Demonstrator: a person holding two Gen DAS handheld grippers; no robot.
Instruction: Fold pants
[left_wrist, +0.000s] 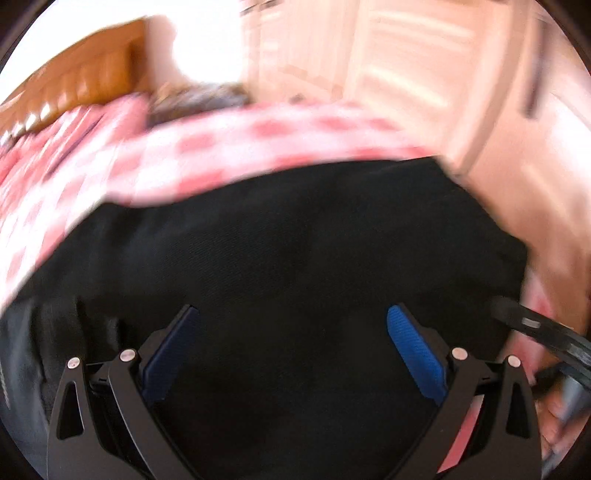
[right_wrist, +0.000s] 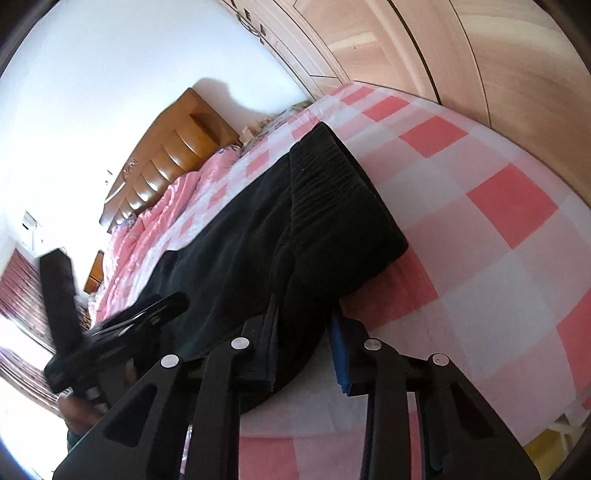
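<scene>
Black pants (left_wrist: 295, 229) lie folded on a pink-and-white checked bed sheet (left_wrist: 221, 147). My left gripper (left_wrist: 291, 314) hovers over them, open, with nothing between its blue pads (left_wrist: 413, 347); this view is blurred. In the right wrist view the pants (right_wrist: 332, 206) stretch away with a ribbed layer on top. My right gripper (right_wrist: 304, 317) is at their near edge, and a bunch of black cloth fills the narrow gap between its fingers. The left gripper (right_wrist: 110, 295) shows blurred at the left over the pants. The right gripper's finger (left_wrist: 535, 328) pokes in at the left view's right edge.
A brown padded headboard (right_wrist: 173, 155) and a rumpled pink quilt (right_wrist: 155, 221) are at the bed's far end. Light wooden wardrobe doors (right_wrist: 480, 55) stand beyond the bed's side. Bare checked sheet (right_wrist: 480, 221) lies right of the pants.
</scene>
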